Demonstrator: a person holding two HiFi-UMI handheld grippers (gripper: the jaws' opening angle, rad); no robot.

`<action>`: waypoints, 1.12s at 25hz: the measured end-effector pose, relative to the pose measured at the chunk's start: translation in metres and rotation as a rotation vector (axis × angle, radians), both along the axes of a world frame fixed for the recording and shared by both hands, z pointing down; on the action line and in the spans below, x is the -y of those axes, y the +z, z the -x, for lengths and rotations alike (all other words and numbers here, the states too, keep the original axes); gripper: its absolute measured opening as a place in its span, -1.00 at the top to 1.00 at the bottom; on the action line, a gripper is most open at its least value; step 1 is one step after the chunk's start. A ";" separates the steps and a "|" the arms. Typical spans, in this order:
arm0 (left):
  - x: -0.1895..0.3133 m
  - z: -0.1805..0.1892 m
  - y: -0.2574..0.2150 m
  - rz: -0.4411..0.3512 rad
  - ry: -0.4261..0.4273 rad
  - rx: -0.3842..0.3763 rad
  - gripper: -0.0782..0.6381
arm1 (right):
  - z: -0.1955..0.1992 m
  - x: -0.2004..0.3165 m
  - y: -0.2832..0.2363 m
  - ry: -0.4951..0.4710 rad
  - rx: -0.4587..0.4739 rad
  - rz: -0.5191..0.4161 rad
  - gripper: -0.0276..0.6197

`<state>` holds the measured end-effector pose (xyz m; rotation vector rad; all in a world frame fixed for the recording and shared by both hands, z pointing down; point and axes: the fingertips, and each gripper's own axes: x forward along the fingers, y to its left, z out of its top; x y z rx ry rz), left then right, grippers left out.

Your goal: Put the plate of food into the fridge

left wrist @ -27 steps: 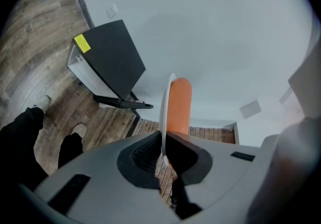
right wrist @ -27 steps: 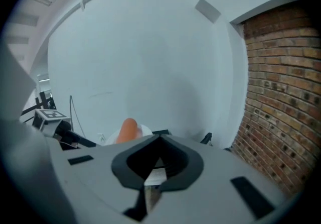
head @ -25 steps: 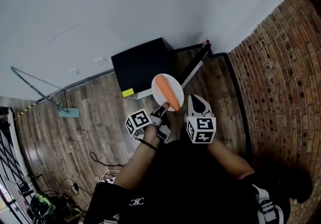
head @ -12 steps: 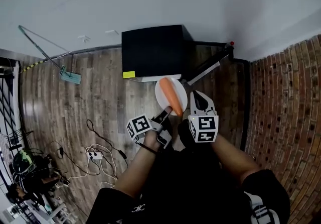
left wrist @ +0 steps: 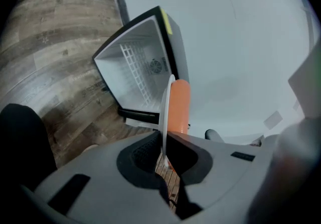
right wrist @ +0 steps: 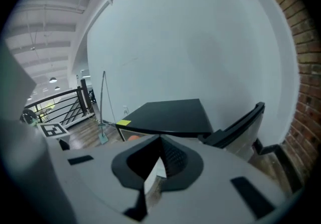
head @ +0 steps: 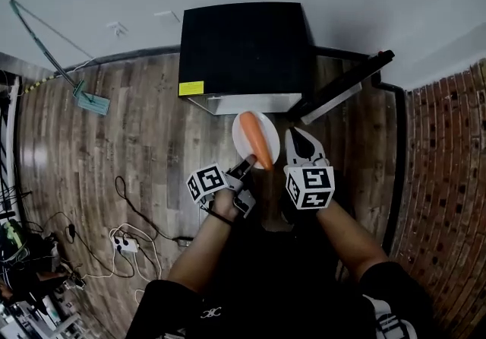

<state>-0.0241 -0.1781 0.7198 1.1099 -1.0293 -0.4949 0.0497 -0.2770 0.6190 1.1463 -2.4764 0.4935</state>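
While left gripper [head: 246,167] pinches plate [head: 239,144] rim, carrot [head: 257,140] lies on plate, held over floor [head: 144,140] before open fridge [head: 243,49]. Right gripper [head: 296,137] just beside plate, jaws together, seemingly empty.

Black top [head: 262,273], apparently short-sleeved

From the head view, the small black fridge [head: 243,49] shows only its top; its inside is hidden. In the right gripper view the orange carrot-shaped food [right wrist: 132,137] is a mere sliver, and the round white plate [head: 241,146] under it is out of sight.
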 end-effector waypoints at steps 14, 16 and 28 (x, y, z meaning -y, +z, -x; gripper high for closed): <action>0.040 0.040 0.215 -0.037 -0.012 -0.030 0.72 | 0.054 0.001 0.060 -0.096 0.040 -0.189 0.87; 0.051 0.041 0.230 -0.039 -0.016 -0.035 0.72 | 0.053 -0.010 0.057 -0.102 0.028 -0.217 0.87; 0.139 0.049 0.314 0.008 -0.131 -0.097 0.71 | 0.039 -0.012 0.086 -0.104 -0.056 -0.237 0.87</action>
